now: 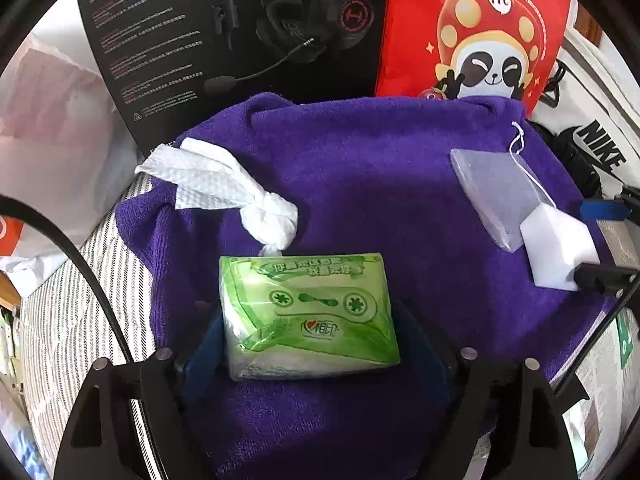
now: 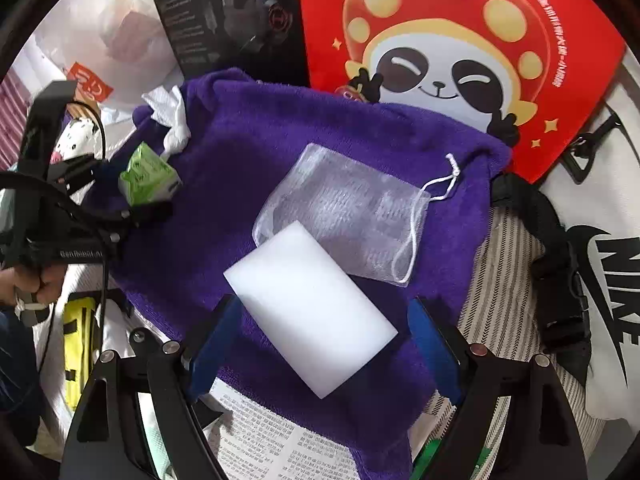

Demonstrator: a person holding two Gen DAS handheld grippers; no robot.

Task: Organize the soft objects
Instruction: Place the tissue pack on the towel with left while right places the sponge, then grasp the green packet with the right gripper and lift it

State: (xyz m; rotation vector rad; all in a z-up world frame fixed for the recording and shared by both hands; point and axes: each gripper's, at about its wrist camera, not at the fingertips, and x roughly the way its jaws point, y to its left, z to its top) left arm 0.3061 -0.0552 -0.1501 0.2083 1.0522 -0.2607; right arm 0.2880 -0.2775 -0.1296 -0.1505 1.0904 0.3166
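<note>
A lived-in home: a striped bedsheet [image 1: 68,320] under a purple towel [image 1: 360,184], a headset box [image 1: 224,40] at twelve o'clock, red panda gift bag [image 2: 460,52] and Nike bag [image 2: 600,264] toward two o'clock.

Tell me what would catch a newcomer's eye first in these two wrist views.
Most striking is the deep purple terry towel spread over the striped bedding, with the bright red panda-print bag standing behind it. On the towel, the green plastic-wrapped tissue pack sits between the open fingers of the left gripper, while the white rectangular foam sponge lies between the open fingers of the right gripper, overlapping a sheer mesh drawstring pouch.
</note>
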